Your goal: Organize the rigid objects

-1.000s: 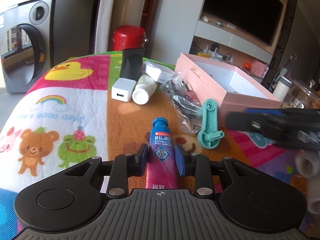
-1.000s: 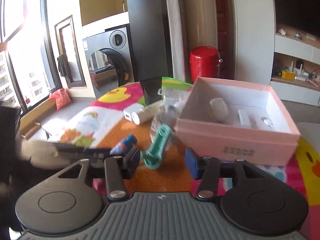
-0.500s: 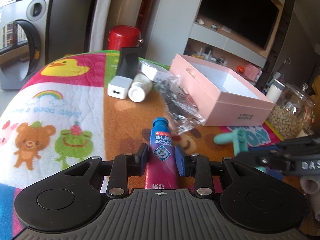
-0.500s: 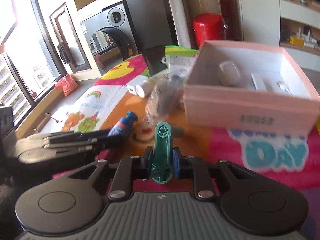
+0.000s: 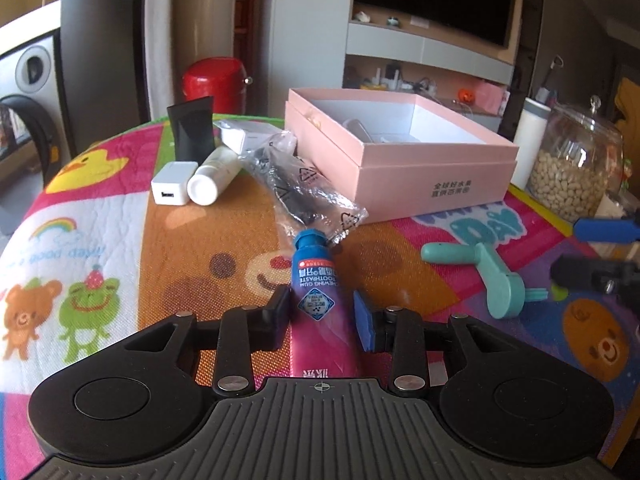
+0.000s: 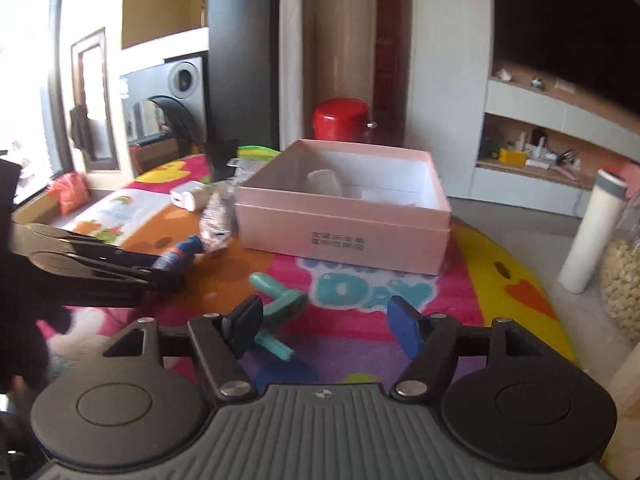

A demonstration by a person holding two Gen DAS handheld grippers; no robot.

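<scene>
Your left gripper (image 5: 322, 314) is straddling one toothpaste tube (image 5: 318, 300) lying on the mat (image 5: 120, 240), jaws released. Your right gripper (image 6: 328, 322) is hanging unclenched, one teal handle (image 6: 280, 304) lying beside its left finger. Be centring before clenching, then carrying toward the one pink box (image 5: 420, 176), far right.

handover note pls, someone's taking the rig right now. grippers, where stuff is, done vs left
Left gripper: fingers around the toothpaste tube, which lies on the mat; small gap at the right pad, so grip unclear.
Right gripper: open, empty, just above the teal plastic piece on the mat.
Pink box: a few small white items inside.
Left: tube, teal piece, white charger, white bottle, bagged item, black tube.
</scene>
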